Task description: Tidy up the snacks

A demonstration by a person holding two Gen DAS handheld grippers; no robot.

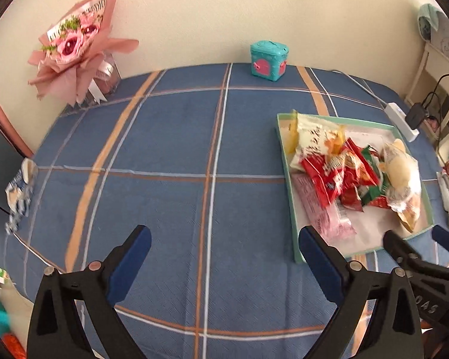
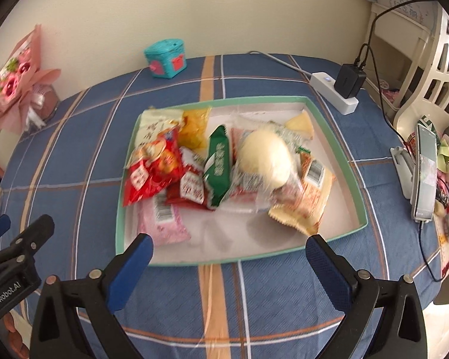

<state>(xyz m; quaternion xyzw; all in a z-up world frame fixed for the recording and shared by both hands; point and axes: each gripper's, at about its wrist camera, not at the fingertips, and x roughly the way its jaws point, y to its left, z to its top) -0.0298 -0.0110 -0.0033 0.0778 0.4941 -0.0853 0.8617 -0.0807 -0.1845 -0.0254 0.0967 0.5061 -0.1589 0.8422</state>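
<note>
Where right gripper gapes — snack tray ahead.

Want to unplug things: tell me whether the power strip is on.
On, it seems: the power strip shows a small lit blue light, with a black charger plugged into it.

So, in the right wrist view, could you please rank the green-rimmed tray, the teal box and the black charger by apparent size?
1. Green-rimmed tray, by far the largest.
2. Teal box.
3. Black charger, slightly smaller than the box; both sit far back, so that gap is unsure.
</note>
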